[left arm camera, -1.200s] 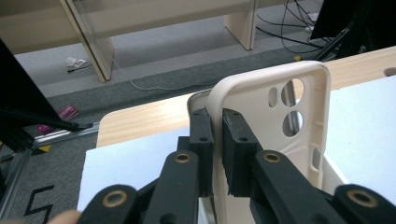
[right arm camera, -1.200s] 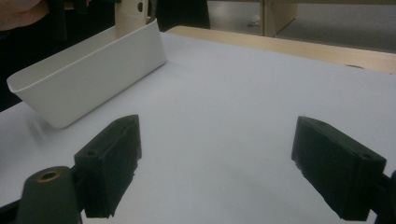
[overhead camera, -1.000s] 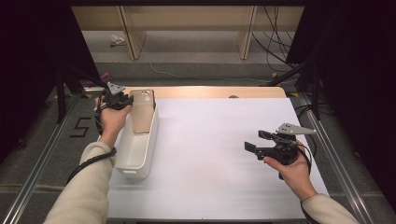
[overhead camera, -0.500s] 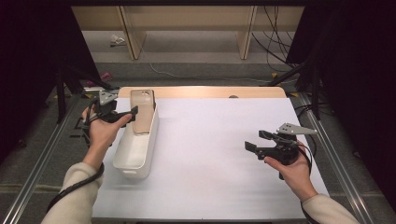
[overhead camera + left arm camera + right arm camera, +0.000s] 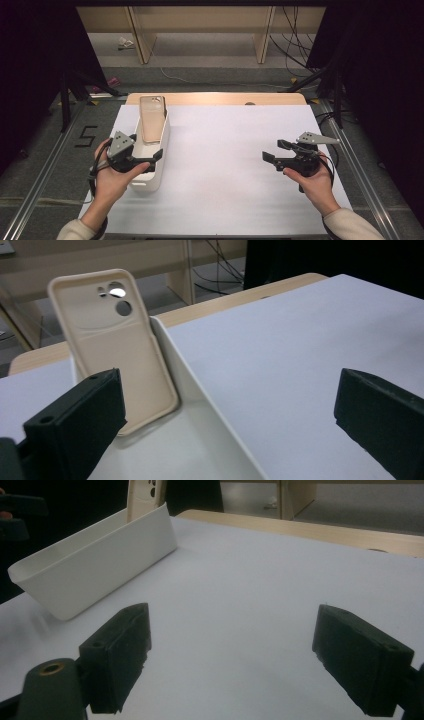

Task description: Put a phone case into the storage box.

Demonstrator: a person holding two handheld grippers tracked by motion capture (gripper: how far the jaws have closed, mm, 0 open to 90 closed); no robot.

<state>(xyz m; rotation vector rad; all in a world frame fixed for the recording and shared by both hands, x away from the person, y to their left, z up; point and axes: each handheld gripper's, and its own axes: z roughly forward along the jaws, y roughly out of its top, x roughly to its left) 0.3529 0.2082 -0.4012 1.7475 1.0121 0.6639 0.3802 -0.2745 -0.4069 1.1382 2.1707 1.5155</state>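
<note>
A beige phone case (image 5: 152, 120) (image 5: 115, 350) stands tilted against the far end wall of a white bin (image 5: 165, 141) (image 5: 200, 390), its camera holes at the top. My left gripper (image 5: 150, 161) (image 5: 230, 405) hovers over the bin's near end, apart from the case. Its jaws have just been opening and stand wide with nothing between the pads. On the right side of the table my right gripper (image 5: 276, 151) (image 5: 230, 640) is open and empty just above the white surface. The bin (image 5: 100, 565) and the top of the case (image 5: 145, 495) appear far off in the right gripper view.
The table (image 5: 230, 150) is covered by a white sheet, with a wooden strip (image 5: 220, 98) along its far edge. Metal rails (image 5: 45, 180) run along both sides. Wooden shelf legs (image 5: 262, 35) and cables stand on the floor beyond.
My left gripper let go of the phone case, opened wide and drew back from the bin's far end to its near end. The case stays leaning in the bin. The right gripper has not moved.
</note>
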